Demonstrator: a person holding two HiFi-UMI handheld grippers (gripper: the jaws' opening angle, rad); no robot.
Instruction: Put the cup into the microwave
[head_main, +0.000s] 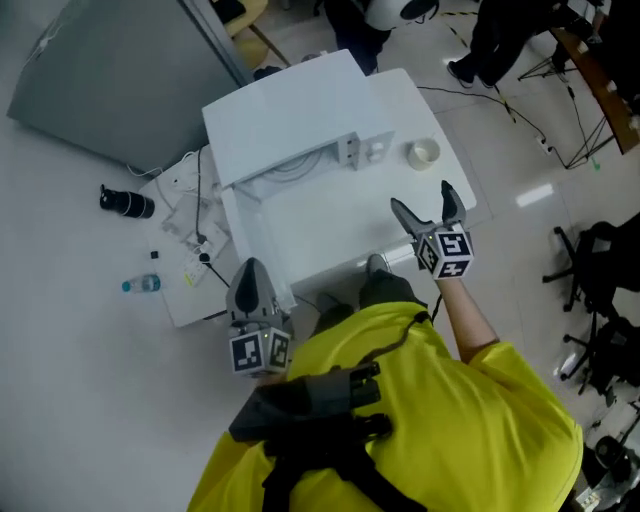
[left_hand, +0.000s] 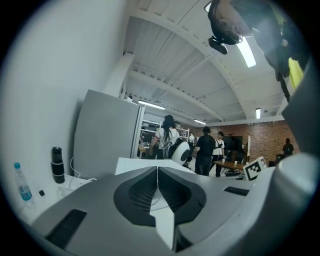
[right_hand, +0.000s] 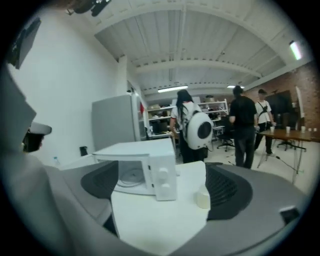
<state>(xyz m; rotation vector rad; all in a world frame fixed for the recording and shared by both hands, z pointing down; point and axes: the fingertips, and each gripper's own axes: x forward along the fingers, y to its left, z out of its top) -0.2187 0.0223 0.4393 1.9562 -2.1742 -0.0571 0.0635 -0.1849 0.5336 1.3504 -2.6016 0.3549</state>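
One cup (head_main: 424, 152) near table's (head_main: 330, 228) right edge, clear of open microwave (head_main: 285, 115)

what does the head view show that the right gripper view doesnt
Only the head view: the left tool, shut, and the person's yellow top. Only the right gripper view: people standing in the background, a brick wall and the ceiling. Both: the white microwave with its door open, the cup on the table to its right, and the right tool, open with nothing between its pads.
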